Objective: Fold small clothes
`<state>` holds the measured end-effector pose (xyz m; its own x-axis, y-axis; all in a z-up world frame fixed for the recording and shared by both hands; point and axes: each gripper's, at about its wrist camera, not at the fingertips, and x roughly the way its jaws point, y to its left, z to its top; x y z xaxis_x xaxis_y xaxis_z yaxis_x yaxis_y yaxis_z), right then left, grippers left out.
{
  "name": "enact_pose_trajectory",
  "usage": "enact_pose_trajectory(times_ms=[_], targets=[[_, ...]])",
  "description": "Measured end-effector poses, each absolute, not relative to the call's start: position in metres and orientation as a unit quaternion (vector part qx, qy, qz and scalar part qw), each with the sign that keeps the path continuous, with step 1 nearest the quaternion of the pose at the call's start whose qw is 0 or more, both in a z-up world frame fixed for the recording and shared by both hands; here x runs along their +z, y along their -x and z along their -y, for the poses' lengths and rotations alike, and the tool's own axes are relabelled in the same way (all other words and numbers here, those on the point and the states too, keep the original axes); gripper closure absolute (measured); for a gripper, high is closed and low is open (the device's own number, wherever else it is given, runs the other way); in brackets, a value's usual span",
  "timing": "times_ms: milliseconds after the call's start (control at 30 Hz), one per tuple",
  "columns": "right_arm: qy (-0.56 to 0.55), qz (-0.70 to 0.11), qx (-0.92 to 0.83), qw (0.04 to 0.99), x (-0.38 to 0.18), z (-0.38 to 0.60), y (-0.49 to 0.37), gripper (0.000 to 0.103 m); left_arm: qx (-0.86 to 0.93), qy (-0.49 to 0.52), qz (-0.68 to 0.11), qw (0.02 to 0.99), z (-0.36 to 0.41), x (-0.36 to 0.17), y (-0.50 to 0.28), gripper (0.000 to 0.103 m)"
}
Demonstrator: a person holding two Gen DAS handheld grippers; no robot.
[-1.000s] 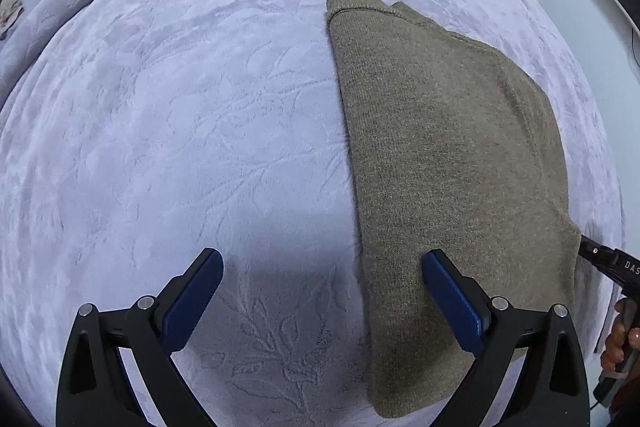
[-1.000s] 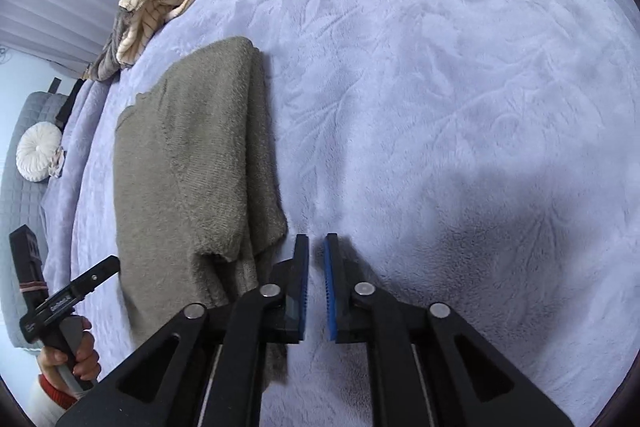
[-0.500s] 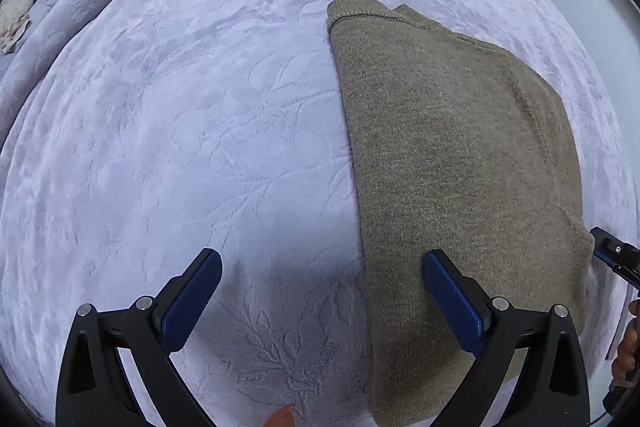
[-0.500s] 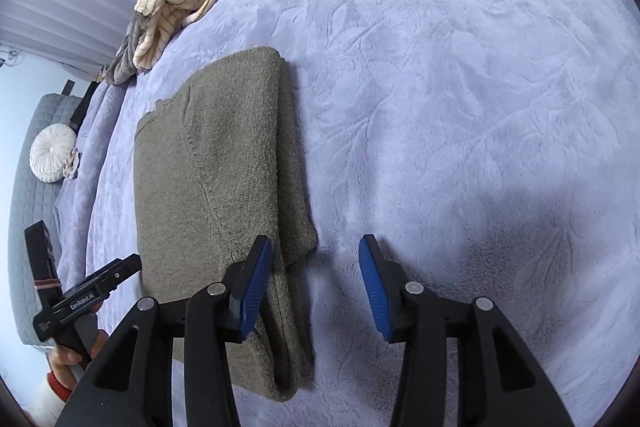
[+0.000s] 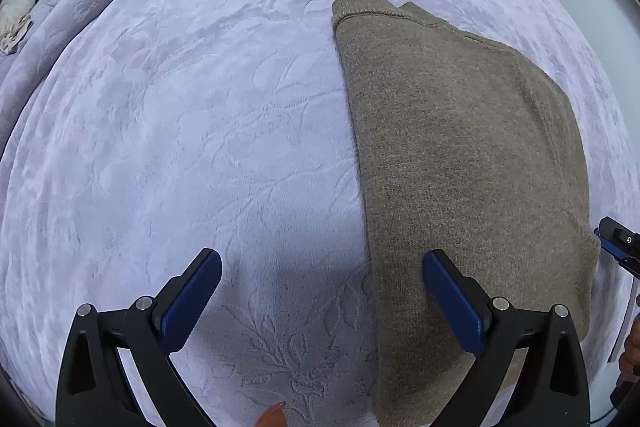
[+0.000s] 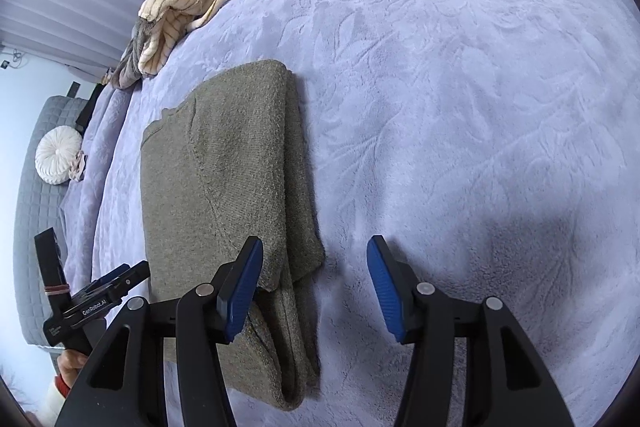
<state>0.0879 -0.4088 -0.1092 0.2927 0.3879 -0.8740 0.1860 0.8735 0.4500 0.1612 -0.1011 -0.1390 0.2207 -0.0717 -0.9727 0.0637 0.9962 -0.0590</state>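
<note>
Knit item: olive-brown knitted sweater (image 6: 224, 195), folded into a long strip, lying flat on the lavender plush bed cover (image 5: 180, 131), toward the bed's near edge.
Left tongs (image 5: 322, 301): spread, empty, one pad over the strip's edge.
Right tongs (image 6: 316, 285): have just been opening; spread, nothing pinched.
Handling (judged): soft, light, limp, clings to plush; grip near-end corners, both layers.

Bright, even light, soft shadows (fisheye bends the dark-vignetted edges).
</note>
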Motion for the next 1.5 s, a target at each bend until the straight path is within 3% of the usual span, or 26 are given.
enact_pose_trajectory(times_ms=[267, 433, 700, 867, 900, 967, 1000, 1067, 1167, 1500], targets=[[-0.259, -0.591, 0.072, 0.761, -0.115, 0.409, -0.090, 0.045, -0.064, 0.008, -0.625, 0.778, 0.096, -0.143, -0.166, 0.002], [-0.295, -0.577, 0.112, 0.753, -0.117, 0.414, -0.100, 0.042, -0.163, 0.102, -0.624, 0.757, 0.083, -0.139, -0.178, 0.002], [-0.336, -0.600, 0.190, 0.701, -0.155, 0.406, -0.134, 0.038, -0.245, 0.146, -0.659, 0.696, 0.116, -0.181, -0.214, 0.002], [-0.337, -0.611, 0.231, 0.678, -0.172, 0.386, -0.147, 0.036, -0.246, 0.140, -0.653, 0.702, 0.131, -0.178, -0.209, 0.002], [-0.336, -0.616, 0.228, 0.675, -0.174, 0.383, -0.149, 0.040, -0.240, 0.138, -0.652, 0.706, 0.133, -0.178, -0.208, 0.004], [-0.338, -0.625, 0.222, 0.667, -0.175, 0.378, -0.151, 0.060, -0.235, 0.139, -0.644, 0.714, 0.131, -0.174, -0.204, 0.024], [-0.348, -0.624, 0.222, 0.663, -0.173, 0.378, -0.150, 0.068, -0.236, 0.143, -0.640, 0.717, 0.129, -0.170, -0.203, 0.029], [-0.361, -0.615, 0.227, 0.663, -0.162, 0.375, -0.147, 0.070, -0.243, 0.157, -0.635, 0.717, 0.121, -0.161, -0.201, 0.047], [-0.385, -0.598, 0.245, 0.658, -0.144, 0.370, -0.141, 0.071, -0.266, 0.186, -0.626, 0.709, 0.109, -0.145, -0.199, 0.051], [-0.422, -0.583, 0.282, 0.635, -0.089, 0.323, -0.098, 0.072, -0.283, 0.165, -0.608, 0.723, 0.066, -0.077, -0.150, 0.051]])
